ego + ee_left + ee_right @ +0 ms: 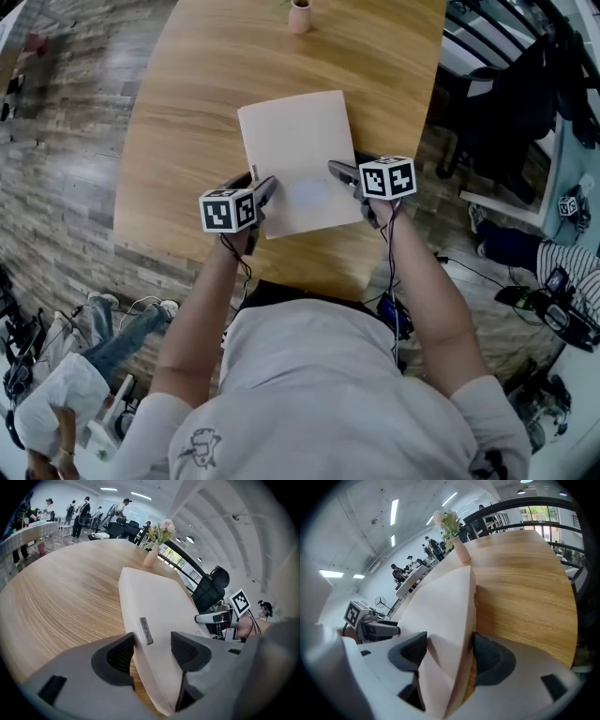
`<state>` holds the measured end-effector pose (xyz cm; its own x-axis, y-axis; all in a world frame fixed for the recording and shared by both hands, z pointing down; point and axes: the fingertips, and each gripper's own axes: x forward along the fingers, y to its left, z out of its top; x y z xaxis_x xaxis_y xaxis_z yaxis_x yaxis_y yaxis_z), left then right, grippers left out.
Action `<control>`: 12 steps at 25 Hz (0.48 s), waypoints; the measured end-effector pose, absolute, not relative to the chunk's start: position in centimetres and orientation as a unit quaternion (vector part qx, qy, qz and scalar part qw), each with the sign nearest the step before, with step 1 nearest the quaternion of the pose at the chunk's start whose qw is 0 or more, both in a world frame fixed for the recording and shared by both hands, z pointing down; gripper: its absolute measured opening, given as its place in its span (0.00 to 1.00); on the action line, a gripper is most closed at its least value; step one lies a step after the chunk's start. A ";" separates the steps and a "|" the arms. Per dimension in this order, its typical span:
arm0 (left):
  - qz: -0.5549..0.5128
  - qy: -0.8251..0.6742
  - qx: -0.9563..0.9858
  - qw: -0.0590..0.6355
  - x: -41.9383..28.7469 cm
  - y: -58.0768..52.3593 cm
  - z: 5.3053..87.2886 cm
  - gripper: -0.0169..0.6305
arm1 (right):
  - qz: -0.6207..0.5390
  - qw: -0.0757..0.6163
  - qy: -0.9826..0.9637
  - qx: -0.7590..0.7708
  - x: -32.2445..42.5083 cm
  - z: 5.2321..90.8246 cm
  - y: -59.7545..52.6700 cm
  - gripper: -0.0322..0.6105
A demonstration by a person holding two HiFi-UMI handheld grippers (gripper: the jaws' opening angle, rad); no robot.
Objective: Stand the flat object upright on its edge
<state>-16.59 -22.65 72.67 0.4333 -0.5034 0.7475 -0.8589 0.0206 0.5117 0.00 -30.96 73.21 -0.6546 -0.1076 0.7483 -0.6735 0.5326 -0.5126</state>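
Object [295, 155], flat and cream-coloured, lies on the wooden counter [187, 112] near its front edge, its two near corners between the parted, unclenched jaws of the left gripper [152, 644] and right gripper [450, 644].

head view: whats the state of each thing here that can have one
flat pale sleeve: lying on the table, not on its edge yet
left gripper: jaws open, straddling the sleeve's near left edge
right gripper: jaws open, straddling the sleeve's near right edge
flower vase: upright at the table's far end
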 end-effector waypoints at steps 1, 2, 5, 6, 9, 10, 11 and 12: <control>0.177 -0.503 0.678 0.507 -16.6 -22.6 72.5 0.42 | 0.418 0.338 -0.808 0.243 0.0 73.0 -30.9 0.54; 0.179 -0.503 0.678 0.505 -16.5 -22.5 72.3 0.41 | 0.417 0.339 -0.808 0.243 0.0 72.7 -30.7 0.54; 0.184 -0.506 0.683 0.494 -16.4 -22.1 71.2 0.41 | 0.412 0.336 -0.811 0.243 0.1 71.8 -30.1 0.54; 0.186 -0.508 0.685 0.488 -16.3 -22.0 70.9 0.41 | 0.410 0.335 -0.813 0.244 0.3 71.5 -29.9 0.54; 0.188 -0.513 0.691 0.473 -15.6 -21.7 69.8 0.41 | 0.398 0.330 -0.819 0.248 1.0 70.3 -29.3 0.53; 0.189 -0.515 0.692 0.469 -15.3 -21.5 69.5 0.40 | 0.394 0.329 -0.821 0.249 1.3 69.9 -29.1 0.53; 0.191 -0.516 0.694 0.464 -15.0 -21.3 69.1 0.40 | 0.391 0.327 -0.824 0.250 1.7 69.5 -28.9 0.53; 0.192 -0.518 0.696 0.459 -14.7 -21.1 68.7 0.40 | 0.387 0.325 -0.826 0.250 2.0 69.0 -28.6 0.53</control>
